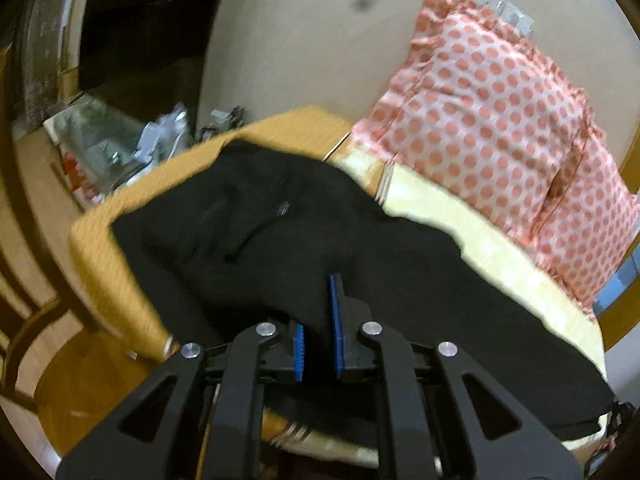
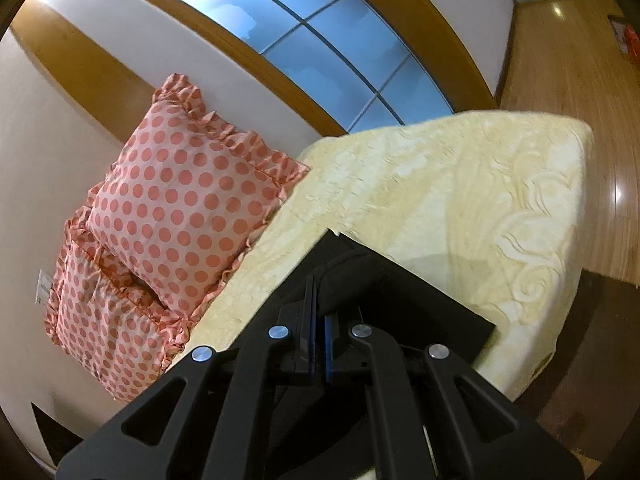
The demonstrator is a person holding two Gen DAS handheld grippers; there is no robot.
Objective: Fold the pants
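Black pants (image 1: 256,224) lie spread over a bed with a pale yellow cover (image 1: 500,248) and an orange-brown sheet. My left gripper (image 1: 320,320) is shut on a fold of the pants, with black cloth pinched between its blue pads (image 1: 335,320). In the right wrist view the pants (image 2: 400,296) show as a flat black piece with a straight edge on the yellow cover (image 2: 460,184). My right gripper (image 2: 318,312) is shut on the pants' edge, its jaws nearly together with cloth bunched at the tips.
Two pink pillows with red dots (image 2: 188,208) lean against the wall at the head of the bed, also in the left wrist view (image 1: 496,128). A window (image 2: 320,48) is behind. Wooden floor (image 2: 568,80) lies past the bed. Clutter (image 1: 120,144) sits beyond the bed's far edge.
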